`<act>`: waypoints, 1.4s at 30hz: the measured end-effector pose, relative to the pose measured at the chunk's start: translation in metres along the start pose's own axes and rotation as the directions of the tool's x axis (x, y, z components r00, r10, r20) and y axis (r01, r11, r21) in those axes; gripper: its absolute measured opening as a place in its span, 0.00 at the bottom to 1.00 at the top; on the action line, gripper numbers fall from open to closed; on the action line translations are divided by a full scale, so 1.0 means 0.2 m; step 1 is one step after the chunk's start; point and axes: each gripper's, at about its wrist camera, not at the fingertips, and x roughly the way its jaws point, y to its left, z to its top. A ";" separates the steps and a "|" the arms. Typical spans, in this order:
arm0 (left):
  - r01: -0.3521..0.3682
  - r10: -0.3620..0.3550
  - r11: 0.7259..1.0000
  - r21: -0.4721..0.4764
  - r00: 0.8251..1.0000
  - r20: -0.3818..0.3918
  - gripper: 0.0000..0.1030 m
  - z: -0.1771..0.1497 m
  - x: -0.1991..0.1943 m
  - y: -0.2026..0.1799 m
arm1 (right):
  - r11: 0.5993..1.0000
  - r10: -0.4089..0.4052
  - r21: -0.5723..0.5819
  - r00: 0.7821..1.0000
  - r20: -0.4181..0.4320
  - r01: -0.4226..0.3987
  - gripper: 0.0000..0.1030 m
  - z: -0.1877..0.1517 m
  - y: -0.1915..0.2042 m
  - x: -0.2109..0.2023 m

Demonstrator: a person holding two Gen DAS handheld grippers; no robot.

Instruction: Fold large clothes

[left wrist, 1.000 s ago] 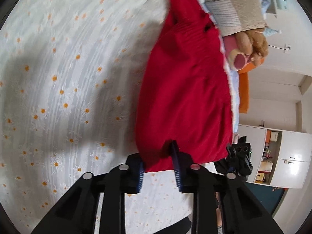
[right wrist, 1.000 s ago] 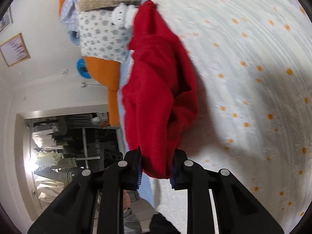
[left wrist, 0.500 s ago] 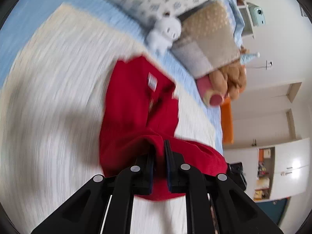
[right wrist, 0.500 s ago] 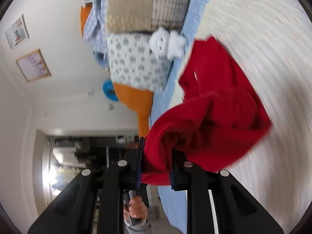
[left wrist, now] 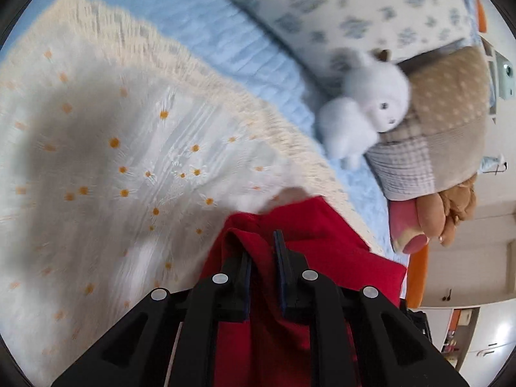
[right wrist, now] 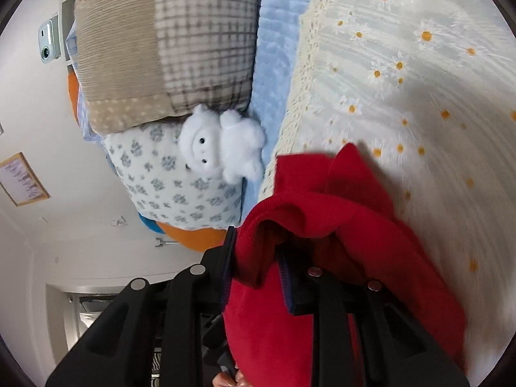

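Observation:
A red knit garment [left wrist: 325, 251] lies doubled over on the white daisy bedspread [left wrist: 129, 161], near its fringed edge. In the left wrist view, my left gripper [left wrist: 262, 251] pinches a fold of the red fabric between its blue pads while its jaws are opening slightly. In the right wrist view, the same red garment [right wrist: 361, 225] drapes over my right gripper [right wrist: 256, 254]. A thick bunch of cloth sits between its pads, and those jaws are opening a little too. Most of the garment below the fingers is hidden.
A white plush toy [left wrist: 364, 113] [right wrist: 222, 145] rests on the light blue blanket [left wrist: 232, 42] against patterned pillows [right wrist: 167, 42]. A brown and pink plush [left wrist: 432, 222] lies beyond them. Bare bedspread [right wrist: 419, 64] spreads beside the garment. Part of a hand [right wrist: 232, 380] shows below.
Both grippers have carried the garment's lower edge across the bed toward the pillows, doubling the red cloth over itself. The plush toy and pillows now loom much closer.

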 end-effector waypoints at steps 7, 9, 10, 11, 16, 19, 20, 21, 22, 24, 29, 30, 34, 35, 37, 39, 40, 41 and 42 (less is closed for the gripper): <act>0.102 -0.113 0.992 0.081 0.983 0.146 0.63 -0.01 -0.29 0.00 | 0.984 0.118 -0.132 0.993 -0.029 -0.120 0.96 -0.01 0.23 -0.17; 0.040 -0.075 0.984 0.176 0.978 0.196 0.69 -0.04 -0.46 -0.11 | 0.970 0.059 -0.237 0.998 0.008 -0.055 0.96 -0.04 0.37 -0.29; -0.008 -0.053 0.968 0.250 0.970 0.236 0.70 -0.08 -0.57 -0.20 | 0.956 0.040 -0.291 0.999 0.025 -0.031 0.96 -0.07 0.44 -0.34; -0.022 -0.059 0.952 0.306 0.966 0.253 0.72 -0.12 -0.63 -0.26 | 0.937 0.016 -0.350 0.999 0.030 -0.004 0.96 -0.10 0.50 -0.37; -0.173 -0.022 0.779 0.602 0.953 0.302 0.74 -0.49 -0.69 -0.62 | 0.687 -0.203 -0.687 0.970 0.131 0.237 0.55 -0.38 0.74 -0.36; -0.335 0.066 0.663 0.669 0.917 0.393 0.59 -0.65 -0.55 -0.70 | 0.494 -0.331 -0.780 0.913 0.238 0.383 0.21 -0.52 0.73 -0.22; -0.387 0.102 0.635 0.669 0.900 0.424 0.56 -0.68 -0.46 -0.70 | 0.446 -0.375 -0.785 0.886 0.272 0.429 0.21 -0.54 0.69 -0.16; -0.403 0.129 0.633 0.662 0.897 0.423 0.53 -0.67 -0.38 -0.68 | 0.418 -0.397 -0.790 0.872 0.285 0.448 0.21 -0.54 0.64 -0.11; -0.404 0.143 0.642 0.652 0.898 0.416 0.50 -0.66 -0.32 -0.65 | 0.392 -0.419 -0.794 0.858 0.297 0.465 0.21 -0.55 0.59 -0.06; -0.363 0.126 0.695 0.621 0.912 0.391 0.50 -0.62 -0.19 -0.56 | 0.303 -0.480 -0.791 0.802 0.355 0.532 0.21 -0.53 0.48 0.05; -0.319 0.100 0.690 0.650 0.931 0.351 0.50 -0.53 0.03 -0.49 | 0.225 -0.515 -0.726 0.712 0.478 0.650 0.20 -0.38 0.26 0.11; -0.307 0.106 0.688 0.657 0.939 0.328 0.50 -0.50 0.06 -0.50 | 0.275 -0.515 -0.721 0.730 0.449 0.636 0.20 -0.34 0.23 0.10; -0.334 0.153 0.658 0.675 0.937 0.314 0.52 -0.47 0.14 -0.53 | 0.294 -0.507 -0.708 0.733 0.454 0.642 0.19 -0.32 0.20 0.10; -0.342 0.162 0.656 0.673 0.935 0.317 0.52 -0.47 0.14 -0.54 | 0.288 -0.517 -0.710 0.728 0.451 0.643 0.20 -0.32 0.21 0.11; -0.346 0.184 0.673 0.654 0.935 0.305 0.53 -0.48 0.09 -0.55 | 0.311 -0.527 -0.715 0.740 0.419 0.626 0.22 -0.32 0.24 0.09; -0.318 0.186 0.700 0.640 0.946 0.266 0.69 -0.50 -0.01 -0.55 | 0.377 -0.535 -0.701 0.760 0.368 0.605 0.39 -0.33 0.30 0.00; -0.291 0.174 0.708 0.643 0.955 0.241 0.87 -0.51 -0.06 -0.55 | 0.437 -0.520 -0.696 0.791 0.322 0.570 0.64 -0.33 0.34 -0.07; -0.256 0.153 0.715 0.650 0.965 0.212 0.92 -0.54 -0.16 -0.55 | 0.511 -0.480 -0.698 0.840 0.252 0.502 0.82 -0.34 0.36 -0.17; -0.247 0.145 0.716 0.653 0.967 0.207 0.92 -0.58 -0.24 -0.54 | 0.555 -0.449 -0.692 0.867 0.217 0.461 0.84 -0.35 0.38 -0.24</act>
